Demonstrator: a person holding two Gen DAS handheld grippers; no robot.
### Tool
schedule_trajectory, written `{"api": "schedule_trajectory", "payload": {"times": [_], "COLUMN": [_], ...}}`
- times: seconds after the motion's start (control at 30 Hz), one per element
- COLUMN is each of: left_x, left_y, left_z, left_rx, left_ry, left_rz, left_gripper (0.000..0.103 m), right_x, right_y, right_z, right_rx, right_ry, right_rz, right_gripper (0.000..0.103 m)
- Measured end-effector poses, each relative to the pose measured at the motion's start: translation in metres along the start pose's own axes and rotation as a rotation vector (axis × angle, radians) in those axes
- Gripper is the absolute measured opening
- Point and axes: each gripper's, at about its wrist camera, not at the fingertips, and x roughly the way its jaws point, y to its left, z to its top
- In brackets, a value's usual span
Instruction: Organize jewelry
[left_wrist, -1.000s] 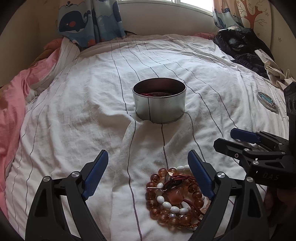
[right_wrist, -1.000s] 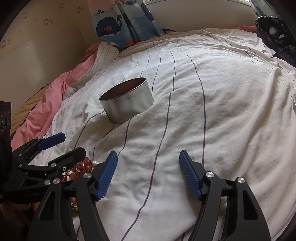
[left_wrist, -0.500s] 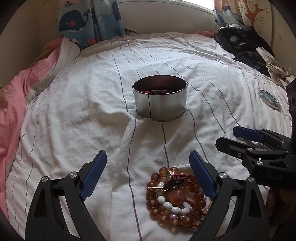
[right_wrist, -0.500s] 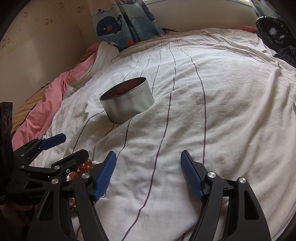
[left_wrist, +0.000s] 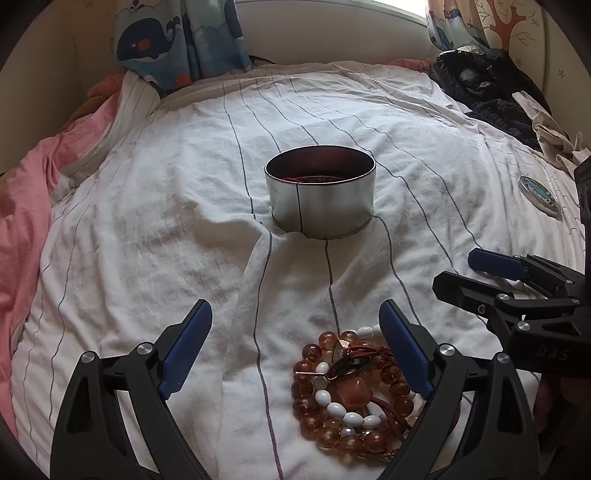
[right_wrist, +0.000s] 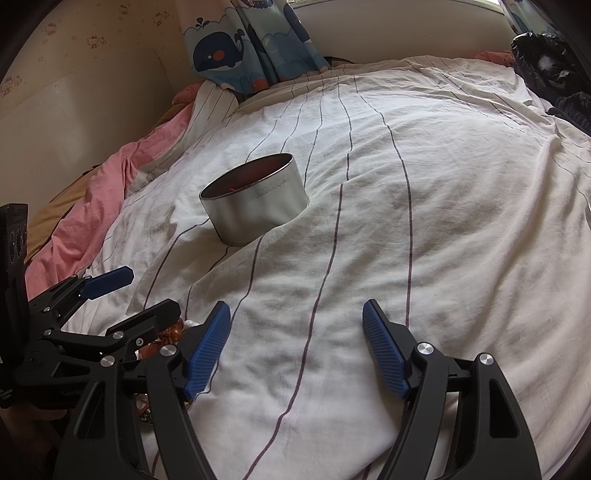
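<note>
Currently, left gripper (left_wrist: 295, 325): jaws spread, nothing gripped
right gripper (right_wrist: 295, 321): jaws spread, lately widened, empty
bead bracelets (left_wrist: 351, 395): piled on sheet (left_wrist: 166, 221), before tin (left_wrist: 320, 195)

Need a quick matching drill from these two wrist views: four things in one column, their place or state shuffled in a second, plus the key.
Things:
1. round silver metal tin
2. heap of amber and white bead bracelets
3. right claw
4. small round blue-patterned disc

Places or states:
A. open over bare striped sheet, holding nothing
B. lying alone on the sheet at the far right of the left wrist view
C. upright in the middle of the bed, lid off
D. on the sheet between the left claw's blue pads

Pairs: 1-C, 2-D, 3-A, 4-B
</note>
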Motion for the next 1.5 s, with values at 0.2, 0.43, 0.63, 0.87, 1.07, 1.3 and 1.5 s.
{"api": "schedule_trajectory", "payload": {"times": [0.2,0.43,0.63,0.87,1.07,1.3,1.5], "left_x": [0.0,0.001,0.002,0.006,0.016,0.002,-0.011], "left_y": [0.0,0.0,0.0,0.002,0.047,0.091,0.094], "left_z": [0.0,0.0,-0.001,-0.004,-0.008,-0.007,-0.003], "left_rx": [0.0,0.0,0.0,0.007,-0.168,-0.365,-0.365], "left_ry": [0.0,0.001,0.002,0.024,0.073,0.018,-0.026], "left_rz": [0.0,0.001,0.001,0.009,-0.002,-0.05,-0.056], "left_gripper": [0.088,0.089,0.089,0.089,0.09,0.09,0.091], "right_x": [0.0,0.0,0.0,0.0,-0.005,-0.008,-0.001], "right_y": [0.0,0.0,0.0,0.0,0.003,0.032,0.055], "right_z": [0.0,0.0,0.0,0.0,-0.003,-0.011,-0.021], "right_rx": [-0.001,0.0,0.0,-0.002,-0.01,-0.14,-0.245], "right_ry": [0.001,0.0,0.001,0.0,-0.008,0.05,0.121], "right_rz": [0.0,-0.001,-0.001,0.0,0.018,0.118,0.144], "right_gripper": [0.072,0.072,0.072,0.073,0.074,0.074,0.03]}}
